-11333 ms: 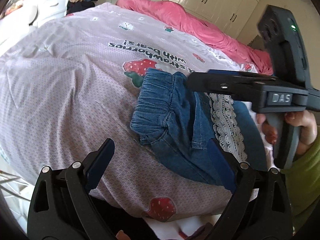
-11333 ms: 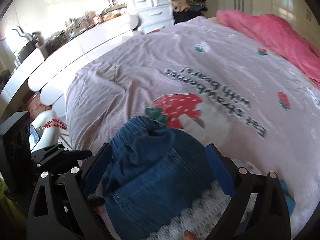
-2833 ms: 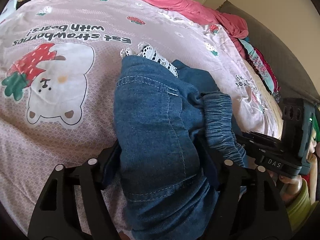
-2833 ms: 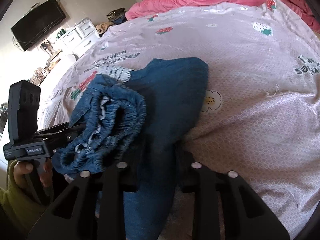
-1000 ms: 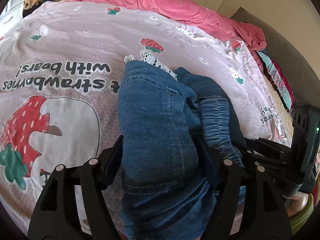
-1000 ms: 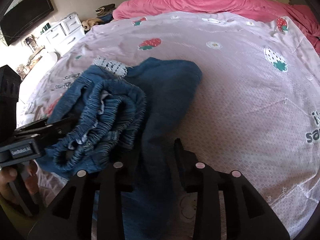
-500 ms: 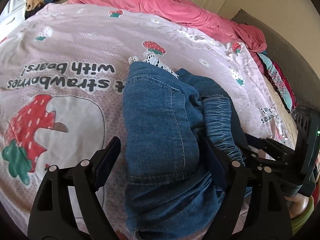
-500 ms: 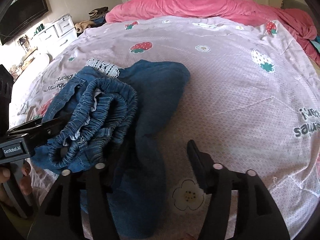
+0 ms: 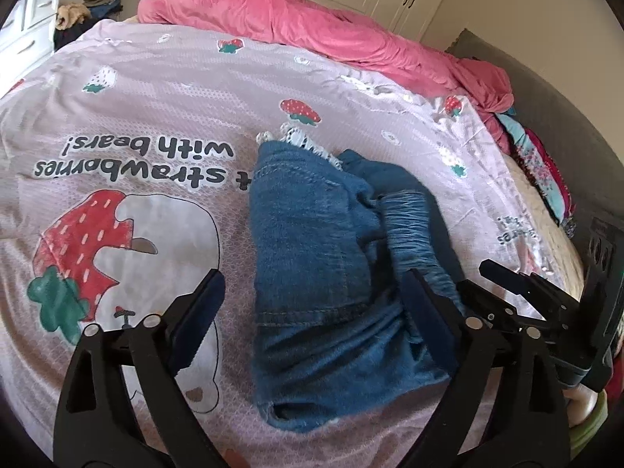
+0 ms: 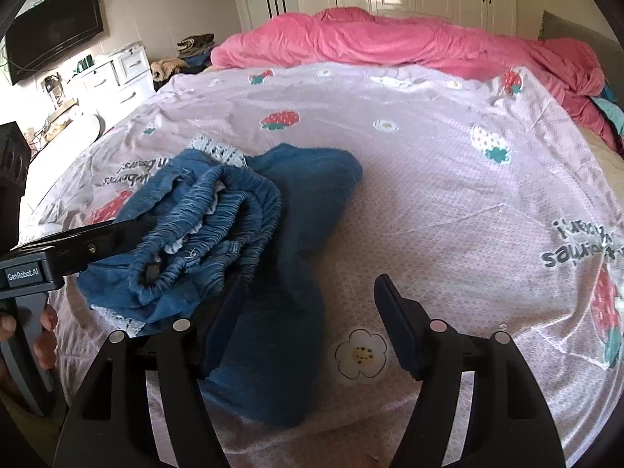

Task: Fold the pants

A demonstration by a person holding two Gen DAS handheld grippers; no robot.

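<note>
Since a second ago, both let go: left gripper [image 9: 314,304] and right gripper [image 10: 310,314] now spread wide, released. Folded blue denim pants [image 9: 331,273] left bundled on the strawberry-print lilac bedspread [image 9: 156,97]. Rumpled pink duvet [image 10: 390,45] beyond

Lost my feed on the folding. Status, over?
Left gripper open, right gripper open, both off the cloth. Pants lie folded in a bundle on the bedspread, waistband bunched on top. Nothing in the way.
</note>
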